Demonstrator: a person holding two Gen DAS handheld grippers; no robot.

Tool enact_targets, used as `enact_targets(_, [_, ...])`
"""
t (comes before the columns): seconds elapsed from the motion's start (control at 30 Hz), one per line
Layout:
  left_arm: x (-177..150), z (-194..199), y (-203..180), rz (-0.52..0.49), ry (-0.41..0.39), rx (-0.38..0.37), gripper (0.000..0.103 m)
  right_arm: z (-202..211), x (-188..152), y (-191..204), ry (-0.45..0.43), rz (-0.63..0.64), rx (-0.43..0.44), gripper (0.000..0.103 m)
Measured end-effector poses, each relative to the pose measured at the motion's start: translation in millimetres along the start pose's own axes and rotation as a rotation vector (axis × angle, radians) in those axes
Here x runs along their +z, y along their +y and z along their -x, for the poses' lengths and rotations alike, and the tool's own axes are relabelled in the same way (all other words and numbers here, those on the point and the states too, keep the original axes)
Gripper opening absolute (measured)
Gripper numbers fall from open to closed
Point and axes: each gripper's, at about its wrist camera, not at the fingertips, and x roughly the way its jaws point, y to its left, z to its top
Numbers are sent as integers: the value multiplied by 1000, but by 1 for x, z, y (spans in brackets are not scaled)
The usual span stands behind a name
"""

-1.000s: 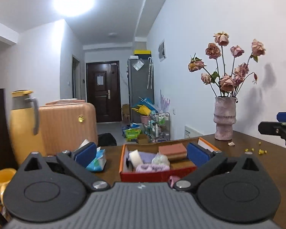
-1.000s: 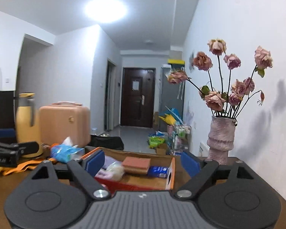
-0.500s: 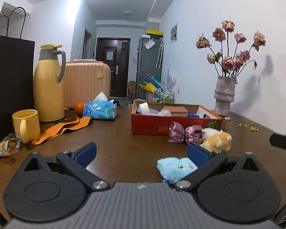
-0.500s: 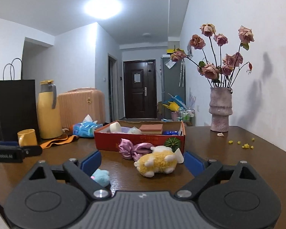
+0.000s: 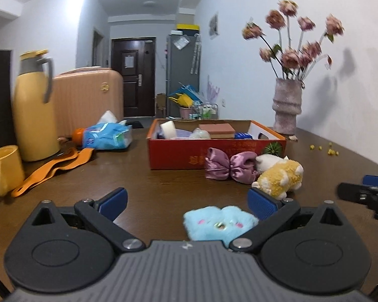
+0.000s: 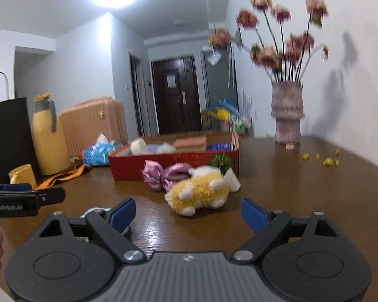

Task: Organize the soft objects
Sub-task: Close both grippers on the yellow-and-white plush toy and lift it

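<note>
Left gripper [image 5: 186, 201] low, level, spread over blue plush [image 5: 219, 222]; right gripper [image 6: 187, 212] likewise, seemingly empty

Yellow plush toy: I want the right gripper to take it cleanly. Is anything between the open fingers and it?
Nothing visible. The right gripper is open, and bare table lies between it and the yellow plush toy. The purple bow sits just behind the toy.

My left gripper [image 5: 186, 202] is spread wide, blue plush [image 5: 220, 222] lower center just inside its right finger. Bare table [image 5: 163, 188] ahead up to the red box [image 5: 214, 156]. Bow [image 5: 229, 167] and yellow plush [image 5: 279, 178] block center-right. In the right view, open tabletop lies right of the yellow plush [image 6: 199, 193].
</note>
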Motion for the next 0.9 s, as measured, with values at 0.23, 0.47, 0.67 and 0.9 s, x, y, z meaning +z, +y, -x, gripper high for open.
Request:
enact_targets(0.23, [-5,-45,-9,-49,65,4,103,-90,15,-6,108,-139,-30,91])
enact_targets(0.47, [4,-69,7,-31,84,38,103,-156,15,-2,176,-294,-197,88])
enact_targets(0.67, [11,-73,-10,-66,69,-21,103,-129,11,-13,159,-220,-205,63])
enact_targets(0.9, [24,-83,-47,-33,93,-179,103,-66,-8,-71,125,-307,-234,65])
